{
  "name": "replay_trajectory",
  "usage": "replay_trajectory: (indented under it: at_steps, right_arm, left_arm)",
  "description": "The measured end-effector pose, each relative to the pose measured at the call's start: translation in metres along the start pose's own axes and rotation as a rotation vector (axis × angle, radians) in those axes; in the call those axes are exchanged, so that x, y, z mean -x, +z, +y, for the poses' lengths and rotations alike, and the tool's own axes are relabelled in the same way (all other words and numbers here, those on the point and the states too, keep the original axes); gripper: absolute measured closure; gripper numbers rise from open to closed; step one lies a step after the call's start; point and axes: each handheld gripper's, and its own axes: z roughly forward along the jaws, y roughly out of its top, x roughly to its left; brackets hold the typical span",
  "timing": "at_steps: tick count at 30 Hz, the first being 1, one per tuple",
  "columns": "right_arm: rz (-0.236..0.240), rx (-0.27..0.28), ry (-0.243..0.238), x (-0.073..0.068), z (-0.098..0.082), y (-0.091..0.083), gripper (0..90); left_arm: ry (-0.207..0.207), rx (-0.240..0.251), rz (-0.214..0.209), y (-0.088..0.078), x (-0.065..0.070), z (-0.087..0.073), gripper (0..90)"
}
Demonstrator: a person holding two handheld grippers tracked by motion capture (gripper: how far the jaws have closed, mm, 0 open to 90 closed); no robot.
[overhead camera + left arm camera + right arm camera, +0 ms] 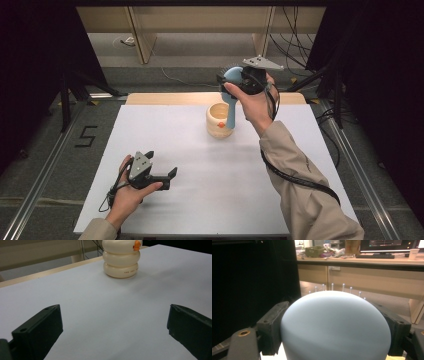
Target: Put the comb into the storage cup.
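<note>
A light-blue hairbrush (231,107) hangs upright, its handle reaching down into a cream ring-shaped cup (218,121) at the table's far middle. My right gripper (231,79) is shut on the brush's rounded head above the cup. In the right gripper view the blue back of the head (332,315) sits between both jaws of the right gripper (335,326), white-tipped bristles showing behind it. My left gripper (161,164) rests open on the white table near the front left, nothing between its jaws. The left gripper (113,332) faces the cup (121,262), which bears an orange beak.
The white tabletop (210,200) lies on a wooden table with a bare strip at the far edge. A floor marking "5" (86,136) is at the left. Dark stands and cables (300,55) surround the table. A desk with clutter (362,257) stands beyond.
</note>
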Motion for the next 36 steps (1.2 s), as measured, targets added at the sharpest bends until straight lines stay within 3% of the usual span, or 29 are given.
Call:
replay_trajectory:
  at_steps: [36]
  right_arm:
    - [-0.017,0.025,0.007,0.005,0.014,0.007,21.3]
  left_arm:
    - [-0.003,0.003,0.001,0.000,-0.001,0.001,0.0]
